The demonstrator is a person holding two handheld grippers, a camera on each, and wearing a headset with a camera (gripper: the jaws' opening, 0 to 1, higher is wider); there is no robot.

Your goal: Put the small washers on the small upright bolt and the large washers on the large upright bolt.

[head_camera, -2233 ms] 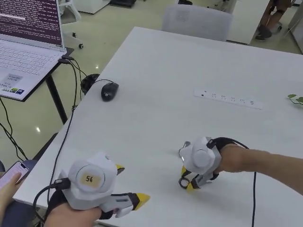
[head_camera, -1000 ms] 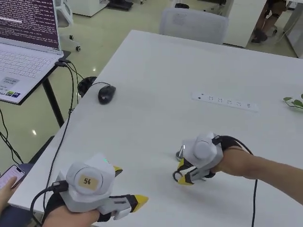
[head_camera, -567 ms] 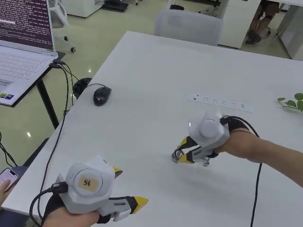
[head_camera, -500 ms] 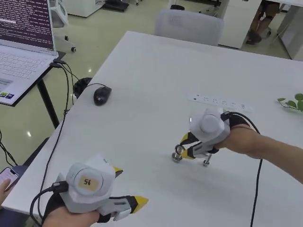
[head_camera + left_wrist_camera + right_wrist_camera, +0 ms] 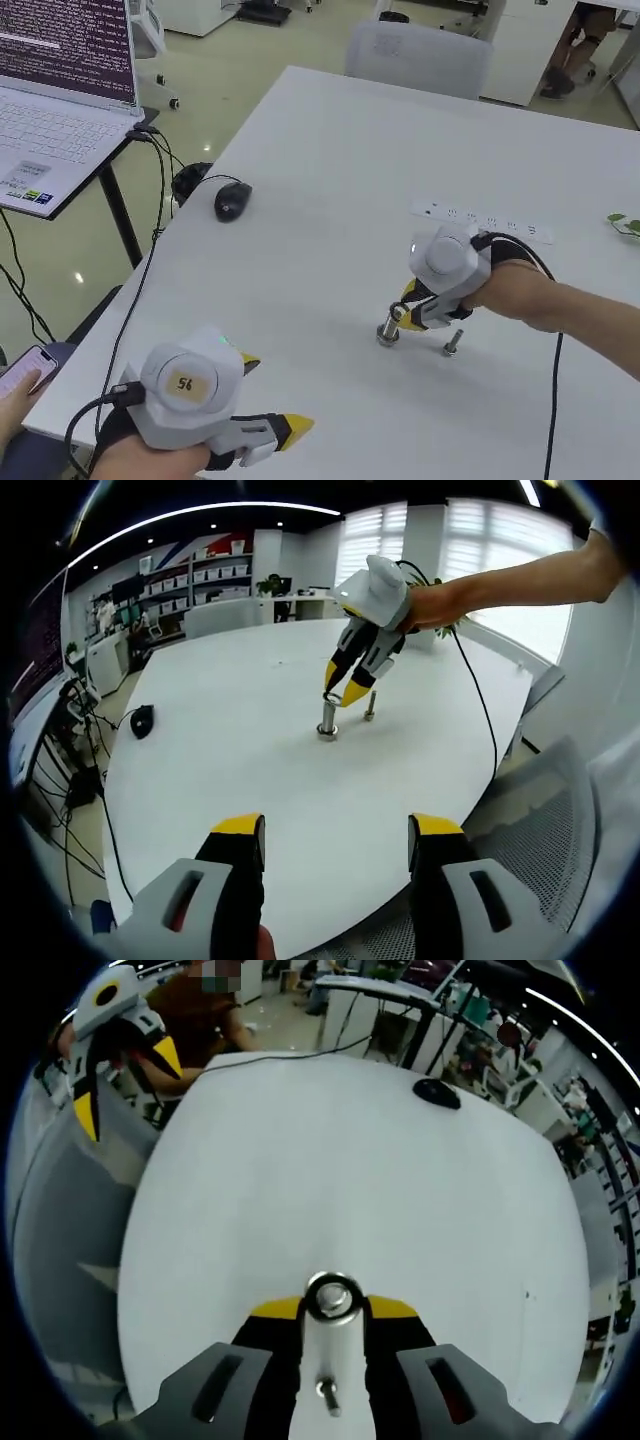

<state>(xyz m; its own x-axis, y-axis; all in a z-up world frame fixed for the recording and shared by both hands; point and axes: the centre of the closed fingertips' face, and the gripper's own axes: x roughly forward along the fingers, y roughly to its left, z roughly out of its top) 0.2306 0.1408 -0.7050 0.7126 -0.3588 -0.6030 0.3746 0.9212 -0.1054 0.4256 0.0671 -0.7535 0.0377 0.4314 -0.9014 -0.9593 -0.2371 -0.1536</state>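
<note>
Shiny round washer [image 5: 332, 1297] over steel bolt [image 5: 387, 331]

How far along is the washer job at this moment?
Done: cannot tell; washers already on either bolt would be too small to make out. In hand: the right claw is shut on a washer at the top of the large bolt. To do: let it go there, then anything for the small bolt beside it; the left claw hangs open, holding nothing.
</note>
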